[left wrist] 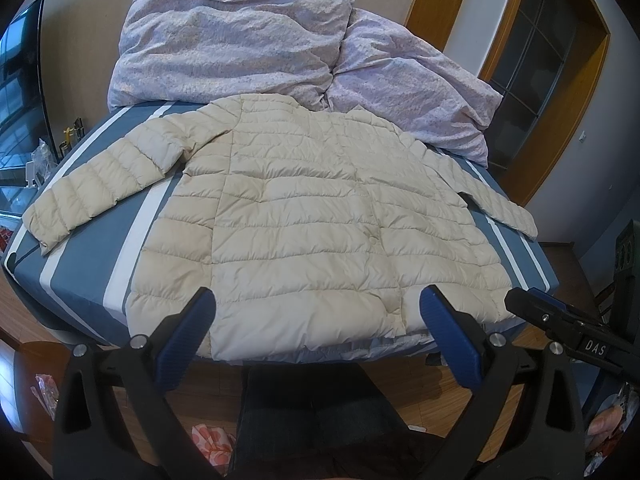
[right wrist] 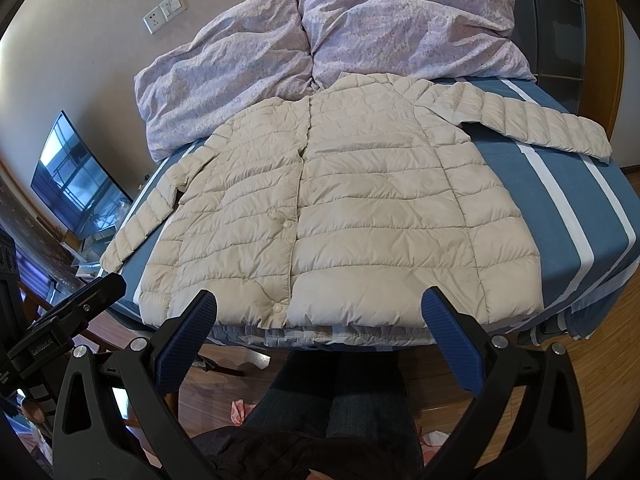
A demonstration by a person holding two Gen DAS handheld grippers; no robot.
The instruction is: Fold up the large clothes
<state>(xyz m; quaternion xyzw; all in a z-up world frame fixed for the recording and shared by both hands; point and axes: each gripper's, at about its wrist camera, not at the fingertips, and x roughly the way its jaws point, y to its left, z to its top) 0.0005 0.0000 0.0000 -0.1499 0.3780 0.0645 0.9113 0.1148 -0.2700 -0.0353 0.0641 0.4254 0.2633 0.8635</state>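
A cream quilted puffer jacket [left wrist: 312,220] lies flat and face up on the bed, snapped shut, both sleeves spread out to the sides. It also shows in the right wrist view [right wrist: 340,216]. My left gripper [left wrist: 318,308] is open and empty, held off the bed's near edge, just short of the jacket's hem. My right gripper [right wrist: 320,308] is open and empty, also just short of the hem. The right gripper's body shows at the right of the left wrist view [left wrist: 568,320].
The bed [left wrist: 80,264] has a blue sheet with white stripes. A lilac floral duvet [left wrist: 248,40] is bunched at the far end. A TV [right wrist: 76,184] stands to the left. A wooden door frame [left wrist: 516,32] is at the right. The person's legs [right wrist: 328,400] are below.
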